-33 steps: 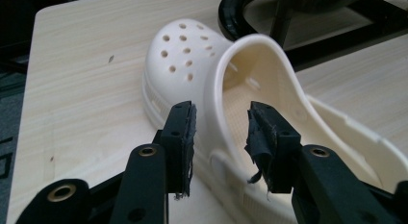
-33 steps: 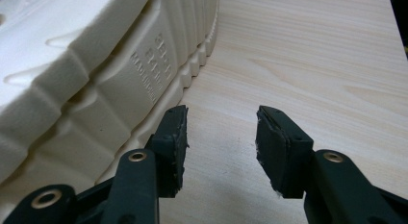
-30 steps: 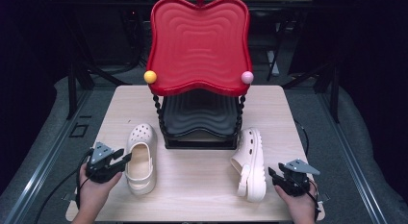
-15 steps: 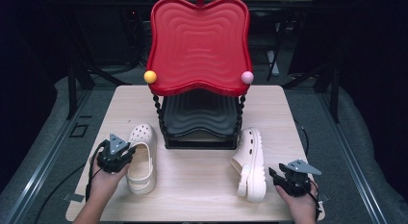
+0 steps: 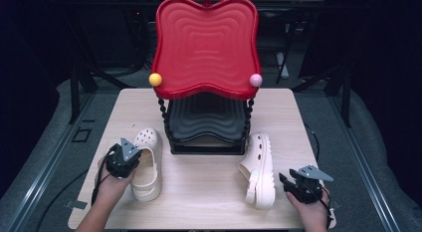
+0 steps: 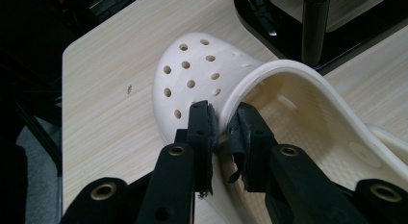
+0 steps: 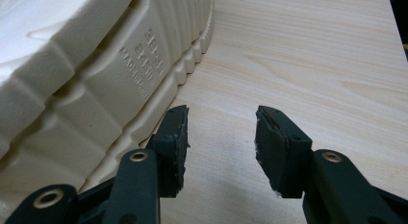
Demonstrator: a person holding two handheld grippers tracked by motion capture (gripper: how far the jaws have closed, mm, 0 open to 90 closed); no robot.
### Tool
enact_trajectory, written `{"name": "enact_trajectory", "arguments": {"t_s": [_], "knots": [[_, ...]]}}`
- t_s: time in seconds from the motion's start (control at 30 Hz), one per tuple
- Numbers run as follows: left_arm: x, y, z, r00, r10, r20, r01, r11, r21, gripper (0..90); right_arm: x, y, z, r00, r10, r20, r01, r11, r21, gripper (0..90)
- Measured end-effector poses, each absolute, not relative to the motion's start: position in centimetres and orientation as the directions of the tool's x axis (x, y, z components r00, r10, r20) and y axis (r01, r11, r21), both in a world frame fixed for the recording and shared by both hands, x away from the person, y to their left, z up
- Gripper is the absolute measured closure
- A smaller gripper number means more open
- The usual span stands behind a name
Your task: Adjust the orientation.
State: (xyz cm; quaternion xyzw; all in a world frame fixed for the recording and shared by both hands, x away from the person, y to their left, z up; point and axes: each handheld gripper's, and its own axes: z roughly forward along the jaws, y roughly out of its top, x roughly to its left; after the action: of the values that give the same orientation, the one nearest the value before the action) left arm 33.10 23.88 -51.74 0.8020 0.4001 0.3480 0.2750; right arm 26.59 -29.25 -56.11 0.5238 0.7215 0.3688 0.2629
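Observation:
Two cream clogs lie on the wooden table (image 5: 199, 202). The left clog (image 5: 147, 174) (image 6: 190, 77) stands upright, toe pointing away. My left gripper (image 5: 135, 157) (image 6: 222, 120) straddles the rim of its opening, one jaw outside the upper and one inside. Its jaws have just been closing, and a thin gap still shows beside the rim. The right clog (image 5: 260, 167) lies on its side with its ridged sole (image 7: 72, 84) turned toward my right gripper (image 5: 282, 181) (image 7: 221, 132). That gripper is open just to the right of the sole, with only bare table between its pads.
A two-tier rack stands at the back middle, its red wavy tray (image 5: 205, 43) tilted above a black tray (image 5: 206, 120). Beaded black posts (image 5: 163, 115) stand close behind the left clog. The table's front edge is near both hands.
My left hand moved rightward from the table's left side onto the left clog, and its jaws narrowed around the rim. The right gripper and right clog stayed put.

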Motion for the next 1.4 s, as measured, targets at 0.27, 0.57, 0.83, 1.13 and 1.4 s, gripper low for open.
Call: {"name": "enact_trajectory", "arguments": {"t_s": [0.27,0.57,0.83,1.13,1.4], "knots": [[32.0,24.5,-51.1,0.441,0.823,0.357,0.426,-0.542,0.724,82.1,26.6,-29.3,-56.2,-0.31,0.951,0.013,0.564,0.173,0.808,54.4],[28.7,25.1,-50.7,0.484,0.809,0.333,0.399,-0.543,0.739,82.2,26.5,-29.3,-56.1,-0.308,0.951,0.019,0.563,0.166,0.809,54.1],[25.8,23.9,-50.9,0.546,0.774,0.32,0.374,-0.567,0.734,82.3,26.5,-29.2,-56.2,-0.31,0.95,0.023,0.567,0.165,0.807,54.0],[24.4,20.9,-50.7,0.609,0.733,0.303,0.337,-0.584,0.738,82.4,26.5,-29.4,-56.2,-0.31,0.95,0.028,0.569,0.162,0.807,53.9],[24.9,17.7,-50.7,0.643,0.711,0.286,0.322,-0.59,0.741,82.3,26.5,-29.4,-56.2,-0.303,0.952,0.032,0.566,0.153,0.81,53.7]]}}
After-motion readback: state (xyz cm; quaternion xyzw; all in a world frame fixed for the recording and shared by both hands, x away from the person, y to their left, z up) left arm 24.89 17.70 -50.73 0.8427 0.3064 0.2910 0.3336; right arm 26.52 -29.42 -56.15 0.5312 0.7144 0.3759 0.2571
